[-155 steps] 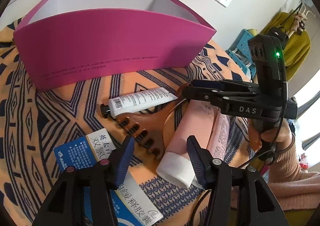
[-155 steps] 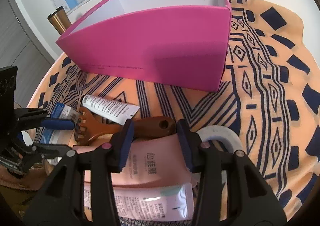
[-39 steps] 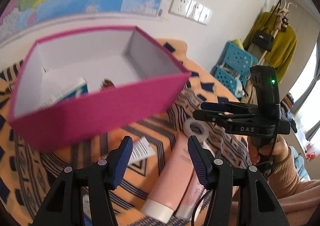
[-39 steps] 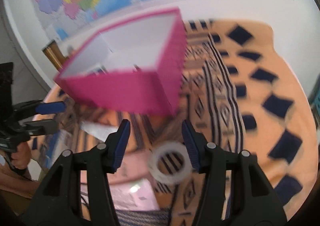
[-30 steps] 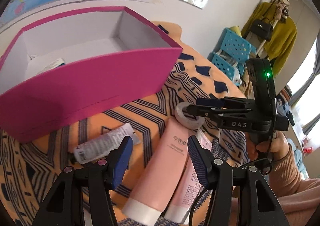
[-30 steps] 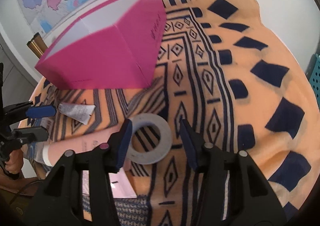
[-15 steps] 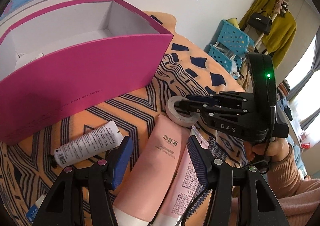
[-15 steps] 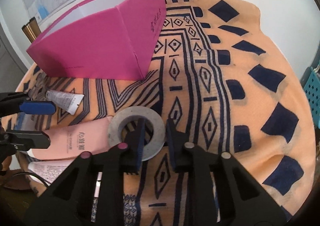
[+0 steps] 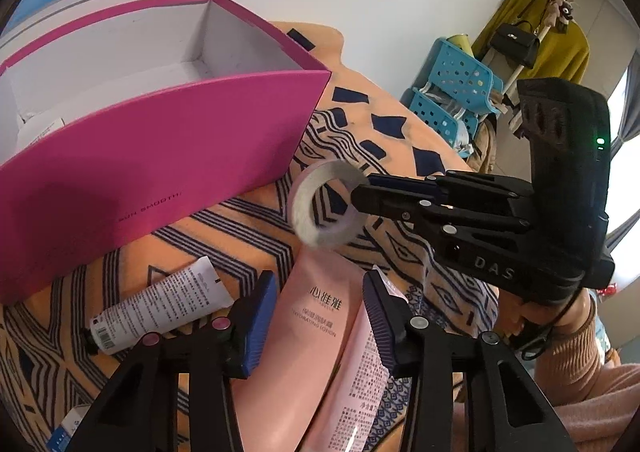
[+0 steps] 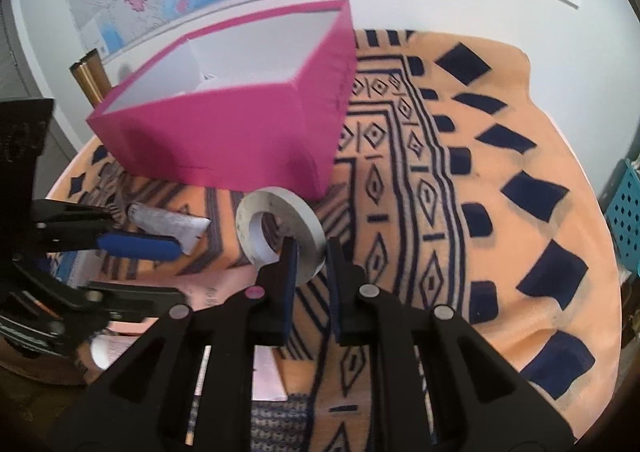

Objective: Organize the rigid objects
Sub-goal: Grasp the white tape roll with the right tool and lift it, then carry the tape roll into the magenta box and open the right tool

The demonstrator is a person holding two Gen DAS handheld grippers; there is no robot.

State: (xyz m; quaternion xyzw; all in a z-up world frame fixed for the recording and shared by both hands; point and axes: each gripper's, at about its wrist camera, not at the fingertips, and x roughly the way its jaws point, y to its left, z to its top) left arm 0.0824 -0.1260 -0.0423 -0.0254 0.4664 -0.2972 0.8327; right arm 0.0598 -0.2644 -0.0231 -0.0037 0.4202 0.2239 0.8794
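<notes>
Tape roll is clamped in the right gripper: one jaw inside the ring, one on the outer wall, roll lifted clear of the cloth and tilted on edge. Pink box sits just beyond and up-left of it toward the bench's back edge, open top facing up, so the move is forward and over the near wall. Right hand is plainly the nearer one.

Left gripper jaws have just been closing; the pink lotion tube lies between them, long axis running toward the box, but I can't tell if the pads press on it.

Roll: rigid cardboard-core ring, matte. Tubes: soft plastic. White tube lies beside them on the patterned orange cloth.
</notes>
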